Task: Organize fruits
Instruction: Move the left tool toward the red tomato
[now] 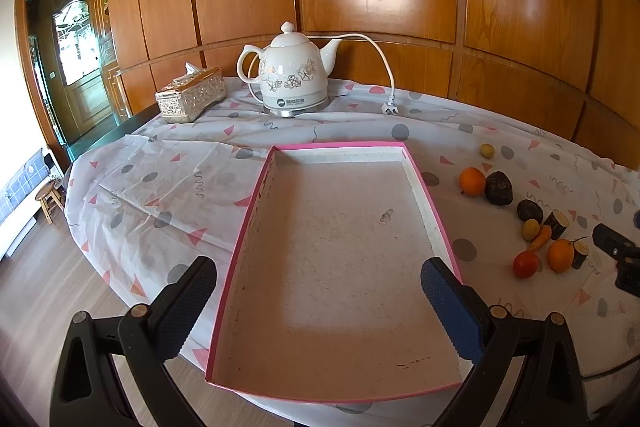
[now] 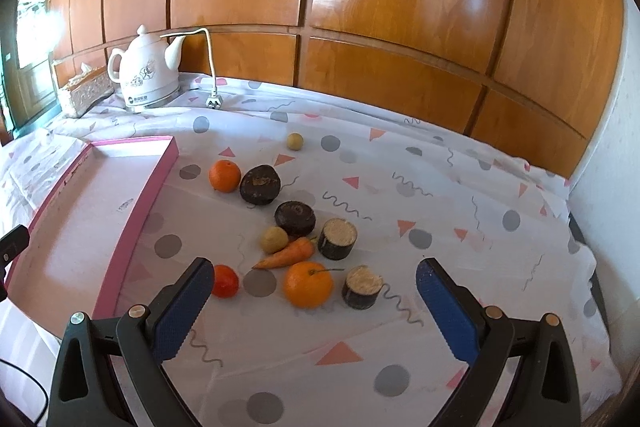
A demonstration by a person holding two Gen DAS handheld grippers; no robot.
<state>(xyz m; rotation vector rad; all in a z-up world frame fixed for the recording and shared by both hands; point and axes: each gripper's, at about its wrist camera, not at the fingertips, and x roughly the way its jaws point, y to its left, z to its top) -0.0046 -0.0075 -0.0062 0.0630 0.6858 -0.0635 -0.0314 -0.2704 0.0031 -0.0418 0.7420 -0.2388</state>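
Ribbed blue-padded fingers (image 2: 444, 307) of both grippers spread wide, above flat pink-rimmed cardboard tray (image 1: 424, 171) and round glossy orange (image 2: 308, 284).

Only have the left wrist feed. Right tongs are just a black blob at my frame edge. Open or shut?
Observer: Open, holding nothing. The right tongs are above the fruit pile.
Operator: What's lined up between the fingers?
Observer: The stemmed orange, with a dark cut stub beside it on the right.
Operator: What's past the pile on the right?
Observer: The cloth runs on to a white wall.
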